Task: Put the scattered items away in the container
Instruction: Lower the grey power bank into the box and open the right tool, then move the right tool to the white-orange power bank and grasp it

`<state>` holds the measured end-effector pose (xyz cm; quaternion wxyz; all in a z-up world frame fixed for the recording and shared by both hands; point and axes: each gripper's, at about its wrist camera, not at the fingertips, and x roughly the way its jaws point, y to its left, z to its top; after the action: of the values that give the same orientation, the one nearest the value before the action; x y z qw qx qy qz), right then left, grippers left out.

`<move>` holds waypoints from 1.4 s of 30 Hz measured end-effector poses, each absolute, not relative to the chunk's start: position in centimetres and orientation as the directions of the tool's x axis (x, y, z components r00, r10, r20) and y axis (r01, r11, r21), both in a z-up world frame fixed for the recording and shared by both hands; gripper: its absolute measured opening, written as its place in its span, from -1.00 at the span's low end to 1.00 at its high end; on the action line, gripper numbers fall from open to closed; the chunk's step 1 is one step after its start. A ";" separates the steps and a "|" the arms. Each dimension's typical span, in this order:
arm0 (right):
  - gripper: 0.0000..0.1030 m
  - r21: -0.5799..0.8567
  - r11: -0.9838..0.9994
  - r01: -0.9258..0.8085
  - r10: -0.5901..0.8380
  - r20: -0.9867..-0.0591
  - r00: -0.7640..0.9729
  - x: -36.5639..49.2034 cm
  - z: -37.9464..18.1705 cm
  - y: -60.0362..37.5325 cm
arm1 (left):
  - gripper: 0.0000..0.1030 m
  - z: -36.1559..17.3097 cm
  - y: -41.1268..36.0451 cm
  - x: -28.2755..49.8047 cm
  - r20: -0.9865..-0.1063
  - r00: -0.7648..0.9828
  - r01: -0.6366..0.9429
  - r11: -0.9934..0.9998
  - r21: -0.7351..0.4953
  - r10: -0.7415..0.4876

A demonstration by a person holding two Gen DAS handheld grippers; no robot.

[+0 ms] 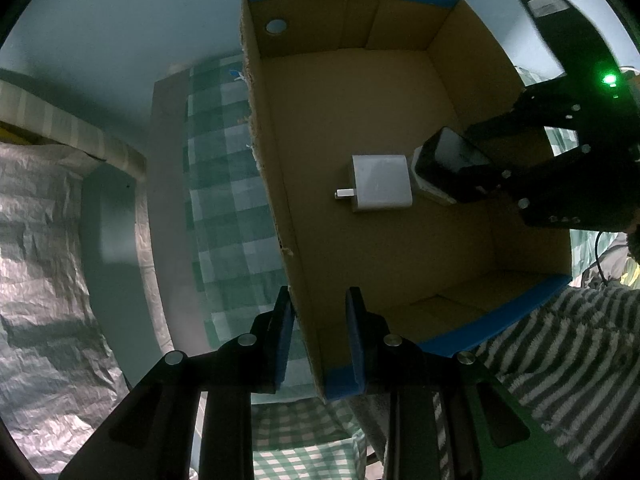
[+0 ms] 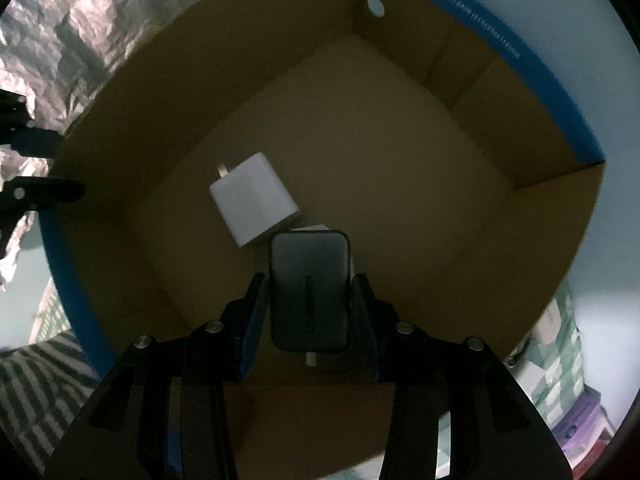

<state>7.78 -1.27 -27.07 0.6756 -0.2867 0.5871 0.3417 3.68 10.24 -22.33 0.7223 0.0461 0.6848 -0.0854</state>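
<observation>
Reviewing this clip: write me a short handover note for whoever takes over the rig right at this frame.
Left gripper: clamped on the near corner wall of the cardboard box, steadying it.
Right gripper: shut on a dark grey charger, held down inside the box, pointing at the floor.
Already in the box: a white plug adapter lying on the floor, next to the held charger. A pale item shows just under the charger; unclear what it is.
Left to do: release the grey charger onto the box floor, withdraw, then collect whatever remains on the checked cloth outside; some pale items show at the right-wrist view's edge.
</observation>
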 end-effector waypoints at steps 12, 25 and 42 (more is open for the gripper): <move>0.04 0.009 0.592 -0.806 0.170 -0.979 0.113 7.2 -23.3 -2.9 | -0.51 -22.3 10.3 3.7 -0.997 0.048 0.186 0.981 -0.052 -0.062; 0.09 0.024 0.637 -0.771 0.200 -0.970 0.135 7.4 -21.4 -7.7 | -0.51 -22.5 10.5 3.9 -0.997 0.048 0.183 0.981 -0.058 -0.068; 0.28 0.084 0.718 -0.691 0.195 -0.977 0.084 8.2 -23.5 -15.6 | -0.50 -22.6 10.5 4.0 -0.997 0.045 0.184 0.981 -0.057 -0.067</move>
<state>8.18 -15.62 -23.52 0.7066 -0.2065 0.5999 0.3135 4.00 10.52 -22.61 0.7217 0.0428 0.6854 -0.0868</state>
